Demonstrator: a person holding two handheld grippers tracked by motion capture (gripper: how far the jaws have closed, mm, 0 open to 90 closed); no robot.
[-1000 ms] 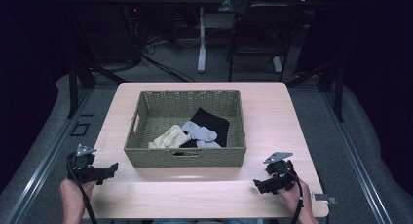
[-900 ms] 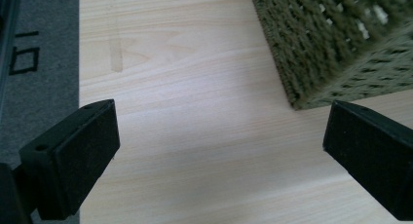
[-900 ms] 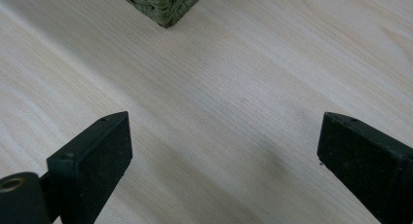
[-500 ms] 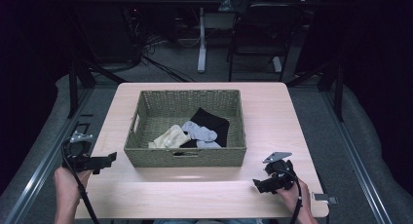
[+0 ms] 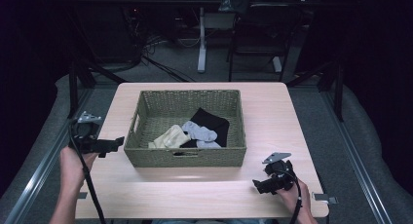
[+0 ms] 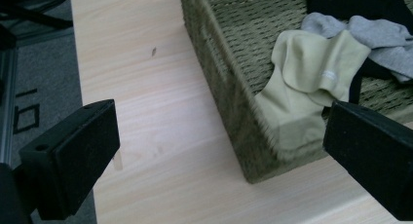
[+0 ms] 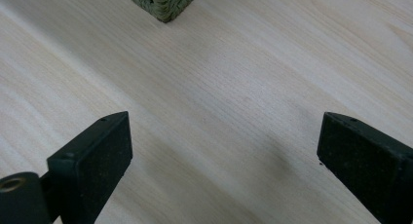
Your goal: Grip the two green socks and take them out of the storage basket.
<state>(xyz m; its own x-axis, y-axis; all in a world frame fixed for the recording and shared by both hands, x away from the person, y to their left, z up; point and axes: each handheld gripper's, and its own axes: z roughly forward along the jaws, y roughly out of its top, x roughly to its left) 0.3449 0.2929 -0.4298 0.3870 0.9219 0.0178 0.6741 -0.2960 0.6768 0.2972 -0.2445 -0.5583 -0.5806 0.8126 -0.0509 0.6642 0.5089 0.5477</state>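
Lifted leftward, left hand-held gripper (image 5: 115, 143) gapes beside the rectangular woven basket (image 5: 185, 157); right hand-held gripper (image 5: 259, 186) gapes over smooth wood.

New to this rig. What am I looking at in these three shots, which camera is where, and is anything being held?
There is no robot arm: a person holds a two-jaw gripper in each hand. The high view comes from a fixed camera above the table, with the left gripper beside the basket's left end and the right gripper near the table's front right. The other two shots come from cameras riding on each gripper, looking along its black jaws. On the table stands a woven basket holding a cream sock, a grey sock and a black garment. Both grippers have their jaws apart with nothing between them.
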